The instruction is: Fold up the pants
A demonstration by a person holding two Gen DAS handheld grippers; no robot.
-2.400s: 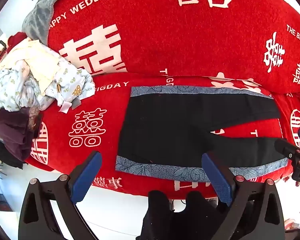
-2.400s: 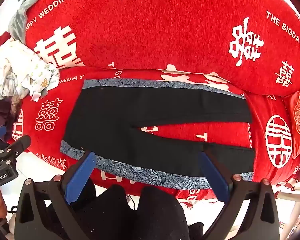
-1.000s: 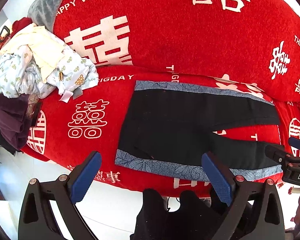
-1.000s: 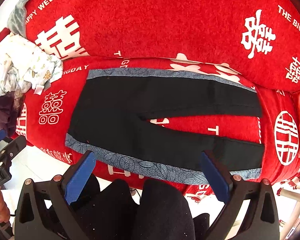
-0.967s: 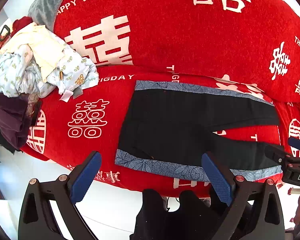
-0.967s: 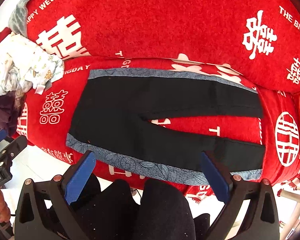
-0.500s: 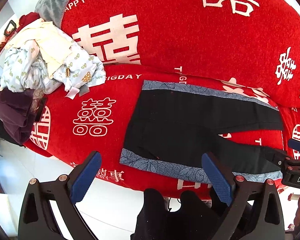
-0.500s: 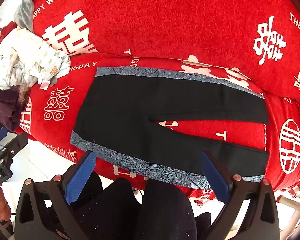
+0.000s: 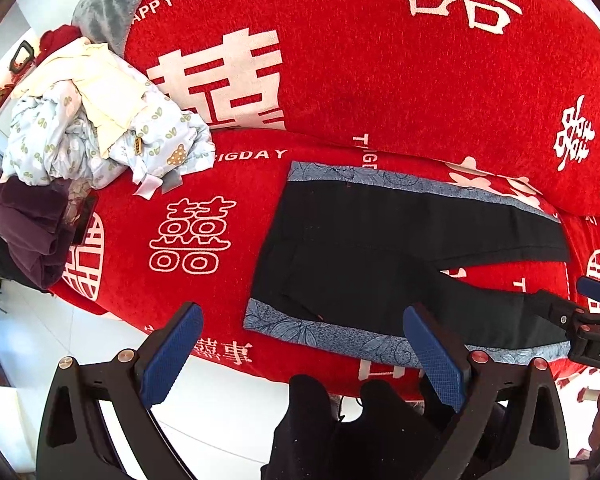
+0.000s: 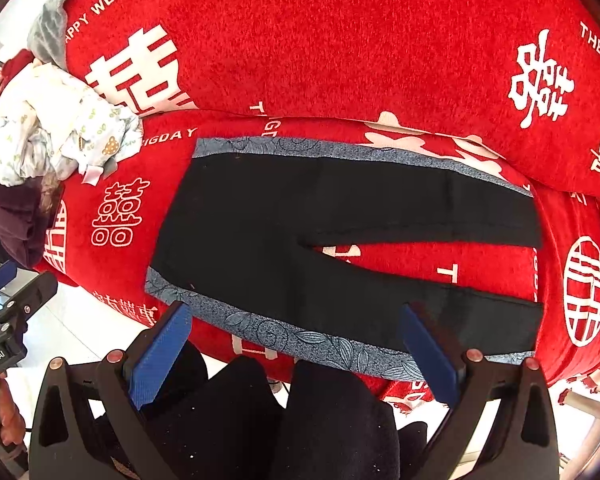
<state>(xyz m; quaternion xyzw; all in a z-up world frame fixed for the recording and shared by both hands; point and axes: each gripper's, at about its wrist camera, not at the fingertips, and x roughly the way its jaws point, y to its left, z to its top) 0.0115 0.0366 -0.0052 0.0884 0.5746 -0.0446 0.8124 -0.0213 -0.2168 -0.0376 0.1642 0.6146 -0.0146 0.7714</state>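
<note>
Both grippers hover spread wide and empty: the left gripper (image 9: pixel 303 344) and right gripper (image 10: pixel 296 342), each with ribbed blue pads (image 9: pixel 434 354), above the sofa's near edge. Black pants (image 10: pixel 268 236) with grey leaf-patterned side strips lie flat, unfolded, legs splayed rightward on the fuzzy red sofa cover (image 10: pixel 340 40). A rumpled clothes pile (image 9: pixel 96 120) (clearer in the left view) sits beside them.

red sofa cover (image 9: pixel 380 80), clothes pile (image 9: pixel 100 128)

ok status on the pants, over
Left tongs and right tongs open, empty. Pants flat on sofa, unfolded. Clothes pile well clear.
</note>
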